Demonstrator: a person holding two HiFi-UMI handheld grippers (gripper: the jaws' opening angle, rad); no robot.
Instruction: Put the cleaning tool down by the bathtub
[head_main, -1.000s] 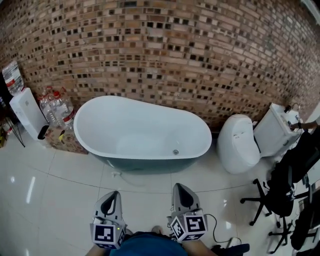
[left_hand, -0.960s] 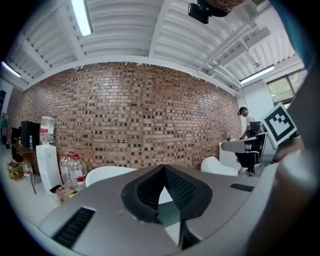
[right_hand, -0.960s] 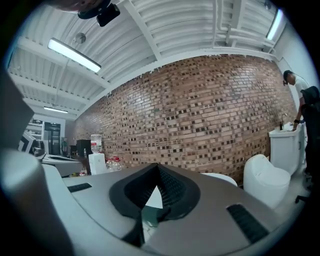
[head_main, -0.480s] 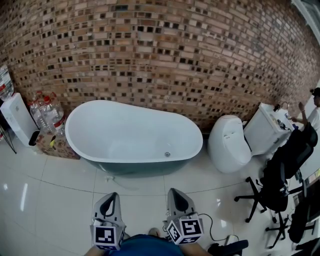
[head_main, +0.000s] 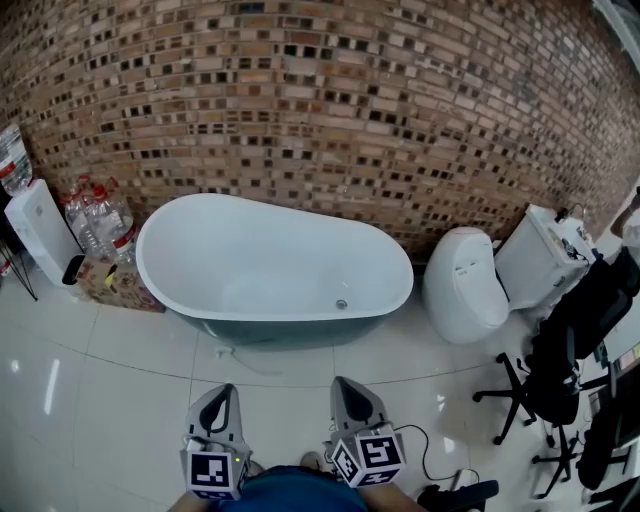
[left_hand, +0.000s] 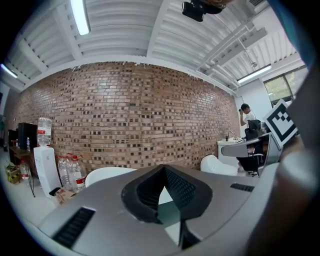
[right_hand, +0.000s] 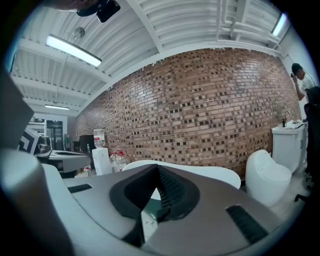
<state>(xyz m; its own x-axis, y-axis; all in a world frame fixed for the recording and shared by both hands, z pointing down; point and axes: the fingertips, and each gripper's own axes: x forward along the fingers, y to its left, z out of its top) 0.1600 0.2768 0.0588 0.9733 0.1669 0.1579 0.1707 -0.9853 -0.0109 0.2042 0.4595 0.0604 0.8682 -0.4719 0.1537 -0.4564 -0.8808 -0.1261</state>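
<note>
Both grippers are sitting low at the bottom edge of the head view, side by side, pointing at the bathtub (head_main: 270, 262). The left gripper (head_main: 229, 390) is showing its jaws together at the tips in its own view (left_hand: 163, 171), with nothing between them. The right gripper (head_main: 346, 384) is showing the same (right_hand: 157, 171): jaws closed, gripping nothing.

The cleaning tool is not showing up clearly in any view, so I can't tell where it is.

The tub is standing white inside and dark teal outside on the glossy tile floor (head_main: 120, 390), against the brick wall (head_main: 320, 110), well ahead of both grippers. Its drain (head_main: 341, 304) is sitting toward the right end.

To the left of the tub, water bottles (head_main: 102, 215) are standing on a box (head_main: 112, 285), just beside a white dispenser (head_main: 38, 232). To the right, a white toilet (head_main: 462, 288) is sitting near the tub's end, with black office chairs (head_main: 562, 372) further right. A dark cable (head_main: 424, 458) is lying on the floor by the right gripper.
</note>
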